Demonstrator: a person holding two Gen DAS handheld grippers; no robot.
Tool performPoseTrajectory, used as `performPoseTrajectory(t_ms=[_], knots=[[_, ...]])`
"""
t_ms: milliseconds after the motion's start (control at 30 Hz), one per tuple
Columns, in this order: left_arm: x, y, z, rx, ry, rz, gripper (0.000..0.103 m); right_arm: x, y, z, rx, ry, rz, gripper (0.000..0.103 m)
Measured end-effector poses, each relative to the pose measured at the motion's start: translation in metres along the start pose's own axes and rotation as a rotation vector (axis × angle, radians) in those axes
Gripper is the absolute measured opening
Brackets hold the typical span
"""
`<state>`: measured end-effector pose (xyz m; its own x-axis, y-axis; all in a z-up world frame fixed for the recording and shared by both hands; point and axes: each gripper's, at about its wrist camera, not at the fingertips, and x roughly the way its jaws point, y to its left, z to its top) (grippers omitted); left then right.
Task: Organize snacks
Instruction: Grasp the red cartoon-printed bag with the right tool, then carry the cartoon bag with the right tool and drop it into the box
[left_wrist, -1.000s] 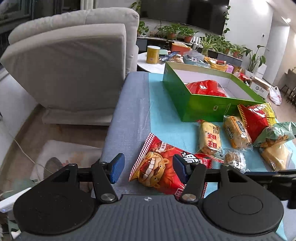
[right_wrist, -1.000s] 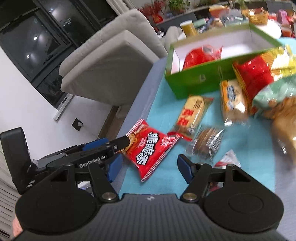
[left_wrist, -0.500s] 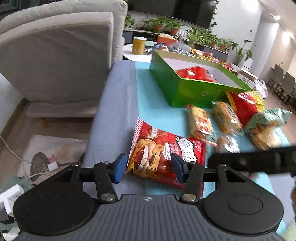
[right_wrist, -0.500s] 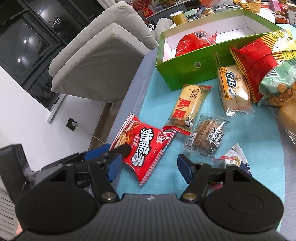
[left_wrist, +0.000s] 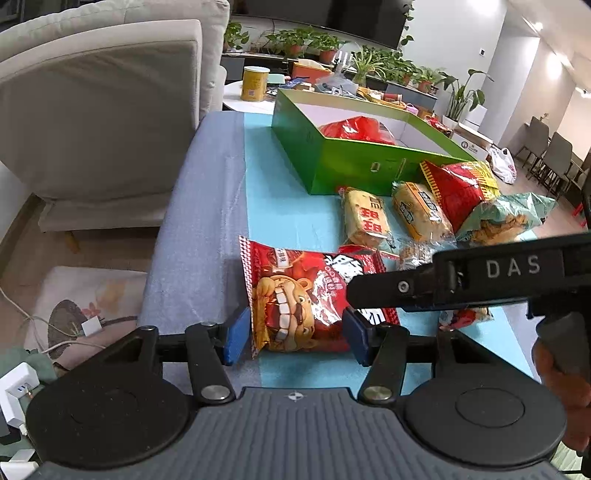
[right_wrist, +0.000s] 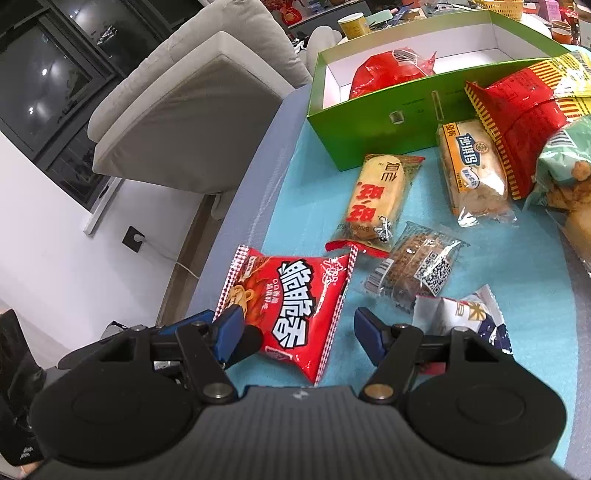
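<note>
**Red bag sits between both tools as the sorting goes on**

Ahead of my two tools and well beyond them stands the green box (left_wrist: 354, 166), open, with one red packet (left_wrist: 354, 129) already inside. Loose snacks lie on the blue mat (left_wrist: 288, 206) between box and tools. The red bag (left_wrist: 306, 299) lies nearest, its lower edge right between the fingers of my left gripper (left_wrist: 295, 334), whose jaws are opening; the blue pads (left_wrist: 236, 339) flank the bag and I cannot see them pressing it. My right gripper (right_wrist: 299, 330) hangs spread over the same bag's other end, pinching nothing I can make out.

I judge the bag light, puffed with air and crackly, its glossy film slippery and the contents easy to crush. I would take it by a flat sealed edge, not the belly, and squeeze gently. The small wrapped cake (right_wrist: 417, 266), ahead of my right fingers, looks firmer.
</note>
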<state>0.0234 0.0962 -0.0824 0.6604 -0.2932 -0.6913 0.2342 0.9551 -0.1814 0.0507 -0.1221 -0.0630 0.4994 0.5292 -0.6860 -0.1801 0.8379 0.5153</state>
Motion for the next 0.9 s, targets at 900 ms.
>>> performPoseTrajectory(t_ms=[900], knots=[[-0.043,-0.067,0.035,0.152,-0.176,-0.004,0.050,-0.044,0.002,0.028,-0.099,-0.168,0.035,0.036]])
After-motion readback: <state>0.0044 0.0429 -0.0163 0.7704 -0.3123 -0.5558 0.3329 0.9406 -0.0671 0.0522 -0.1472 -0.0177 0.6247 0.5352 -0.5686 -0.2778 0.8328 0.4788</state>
